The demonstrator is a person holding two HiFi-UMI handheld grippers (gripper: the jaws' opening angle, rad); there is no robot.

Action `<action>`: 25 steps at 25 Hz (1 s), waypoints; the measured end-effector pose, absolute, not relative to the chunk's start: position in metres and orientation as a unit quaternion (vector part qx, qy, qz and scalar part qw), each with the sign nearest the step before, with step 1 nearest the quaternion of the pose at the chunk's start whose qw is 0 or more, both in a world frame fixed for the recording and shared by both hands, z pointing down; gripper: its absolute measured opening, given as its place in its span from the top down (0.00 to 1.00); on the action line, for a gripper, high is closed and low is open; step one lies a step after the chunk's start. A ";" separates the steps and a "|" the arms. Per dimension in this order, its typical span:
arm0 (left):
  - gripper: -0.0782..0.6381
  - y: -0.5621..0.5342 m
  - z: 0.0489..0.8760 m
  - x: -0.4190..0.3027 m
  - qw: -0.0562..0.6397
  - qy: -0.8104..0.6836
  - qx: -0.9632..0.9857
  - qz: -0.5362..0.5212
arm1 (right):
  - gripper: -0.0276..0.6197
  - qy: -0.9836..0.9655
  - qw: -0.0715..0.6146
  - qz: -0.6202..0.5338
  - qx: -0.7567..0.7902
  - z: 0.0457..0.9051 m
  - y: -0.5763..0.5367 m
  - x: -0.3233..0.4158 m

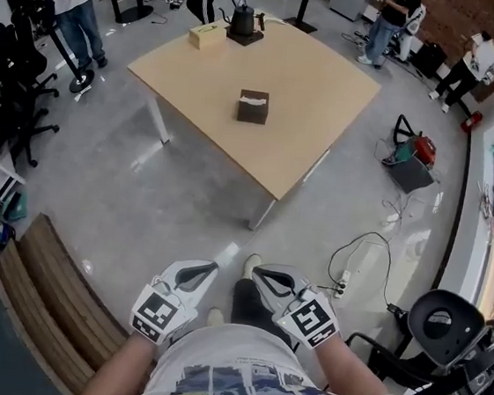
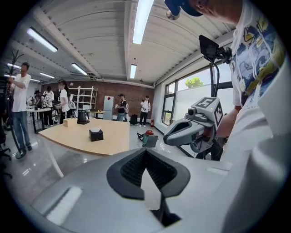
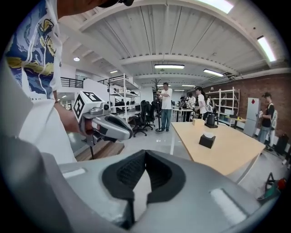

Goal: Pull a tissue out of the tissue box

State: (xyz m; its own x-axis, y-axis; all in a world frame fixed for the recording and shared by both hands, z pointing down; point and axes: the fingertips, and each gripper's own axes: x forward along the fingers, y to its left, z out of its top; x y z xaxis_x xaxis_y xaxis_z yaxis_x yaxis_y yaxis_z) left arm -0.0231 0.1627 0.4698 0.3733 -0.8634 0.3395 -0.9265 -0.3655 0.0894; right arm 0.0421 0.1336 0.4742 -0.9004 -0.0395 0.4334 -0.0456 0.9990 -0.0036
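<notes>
Clearly, left gripper (image 1: 205,273) and right gripper (image 1: 262,274) both have fingers closed together, empty, well apart from the dark brown tissue box (image 1: 253,109) on the pale wooden surface (image 1: 330,87). Best approach first, then open one above its white tissue (image 1: 253,101).

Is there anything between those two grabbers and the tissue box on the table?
Nothing visible. Only bare floor and the table top lie between the left gripper, the right gripper and the tissue box. The kettle and cardboard box sit beyond it.
</notes>
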 end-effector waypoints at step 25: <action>0.74 -0.166 0.497 -0.175 0.093 -0.544 0.806 0.215 | 0.95 -0.970 0.221 0.038 0.091 0.486 -0.148 -0.047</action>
State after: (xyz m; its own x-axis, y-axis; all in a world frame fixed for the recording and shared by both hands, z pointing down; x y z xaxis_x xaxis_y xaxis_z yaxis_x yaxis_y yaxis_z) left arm -0.1747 -0.1658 0.4968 0.3152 -0.8368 0.4476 -0.9170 -0.3901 -0.0836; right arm -0.0467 -0.1482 0.4859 -0.8861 -0.1589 0.4353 -0.1927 0.9807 -0.0342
